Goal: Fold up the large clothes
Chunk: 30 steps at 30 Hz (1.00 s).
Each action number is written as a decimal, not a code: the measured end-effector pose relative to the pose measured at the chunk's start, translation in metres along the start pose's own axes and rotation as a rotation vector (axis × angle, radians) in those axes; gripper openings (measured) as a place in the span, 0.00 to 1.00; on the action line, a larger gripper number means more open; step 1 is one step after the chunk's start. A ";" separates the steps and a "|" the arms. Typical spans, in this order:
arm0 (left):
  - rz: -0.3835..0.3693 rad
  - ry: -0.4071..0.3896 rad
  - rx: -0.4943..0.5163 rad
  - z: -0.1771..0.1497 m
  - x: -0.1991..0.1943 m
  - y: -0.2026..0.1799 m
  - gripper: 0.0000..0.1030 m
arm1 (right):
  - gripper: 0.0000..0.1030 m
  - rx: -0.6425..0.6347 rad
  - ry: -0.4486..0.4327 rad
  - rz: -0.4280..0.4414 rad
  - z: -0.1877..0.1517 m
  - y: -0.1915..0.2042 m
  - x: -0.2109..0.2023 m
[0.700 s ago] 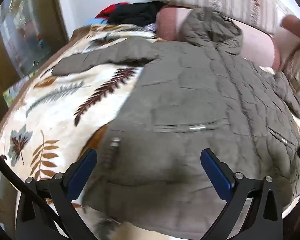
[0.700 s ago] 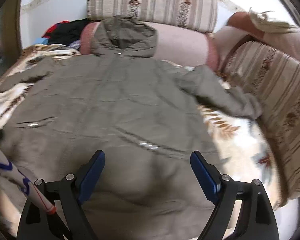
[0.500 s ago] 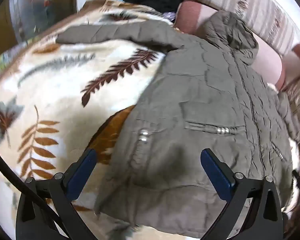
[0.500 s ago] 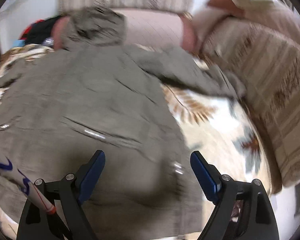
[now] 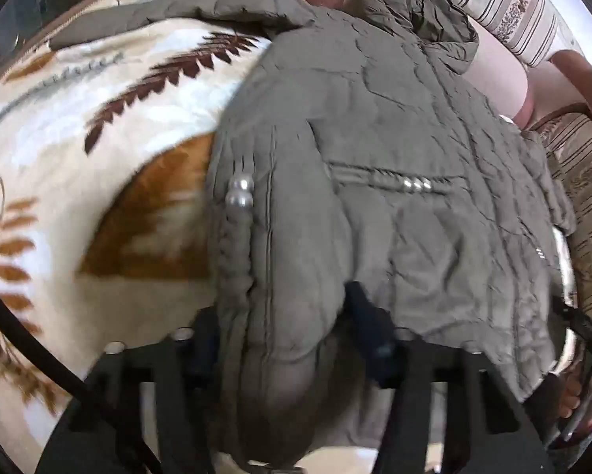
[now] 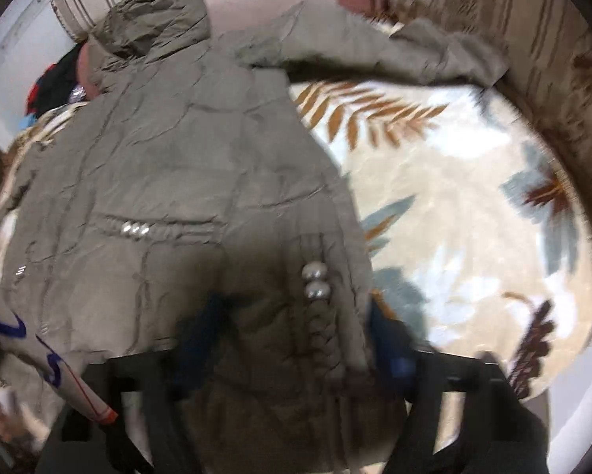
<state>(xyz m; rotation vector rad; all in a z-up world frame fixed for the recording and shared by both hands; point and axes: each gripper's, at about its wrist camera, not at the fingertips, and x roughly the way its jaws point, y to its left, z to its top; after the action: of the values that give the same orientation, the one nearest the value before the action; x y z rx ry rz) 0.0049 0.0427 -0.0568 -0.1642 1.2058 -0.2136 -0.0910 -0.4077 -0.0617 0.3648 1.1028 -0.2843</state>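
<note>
Both wrist views look steeply down from close above the near hem, sharing the jacket between them.

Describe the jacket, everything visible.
The jacket is olive-grey, quilted and crinkled, hooded, with beaded pocket trims and pearl-like studs at the hem corners. It lies front up, sleeves spread, on a leaf-print blanket, hood against a pink bolster. The left gripper and right gripper each have a bottom hem corner bunched between their jaws.
</note>
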 end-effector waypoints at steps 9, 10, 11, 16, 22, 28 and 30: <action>0.037 -0.003 0.010 -0.028 -0.014 -0.012 0.48 | 0.27 -0.033 0.017 -0.031 -0.012 -0.020 -0.012; 0.041 -0.009 0.010 -0.027 -0.016 -0.010 0.51 | 0.31 -0.027 -0.004 -0.035 -0.011 -0.021 -0.016; 0.053 -0.022 0.010 -0.026 -0.021 -0.009 0.53 | 0.35 -0.020 -0.022 -0.040 -0.010 -0.023 -0.020; 0.134 -0.129 0.023 -0.023 -0.052 -0.009 0.61 | 0.69 -0.025 -0.197 -0.073 -0.007 -0.015 -0.065; 0.229 -0.280 0.111 -0.012 -0.091 -0.034 0.74 | 0.88 -0.096 -0.350 -0.032 0.006 0.032 -0.099; 0.264 -0.338 0.173 -0.014 -0.114 -0.061 0.78 | 0.89 -0.242 -0.412 -0.030 0.024 0.105 -0.116; 0.258 -0.339 0.172 -0.015 -0.118 -0.063 0.78 | 0.89 -0.250 -0.468 -0.032 0.023 0.120 -0.127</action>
<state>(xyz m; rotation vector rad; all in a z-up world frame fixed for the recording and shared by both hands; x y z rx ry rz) -0.0538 0.0112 0.0601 0.1035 0.8558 -0.0592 -0.0786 -0.3036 0.0795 0.0495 0.6727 -0.2406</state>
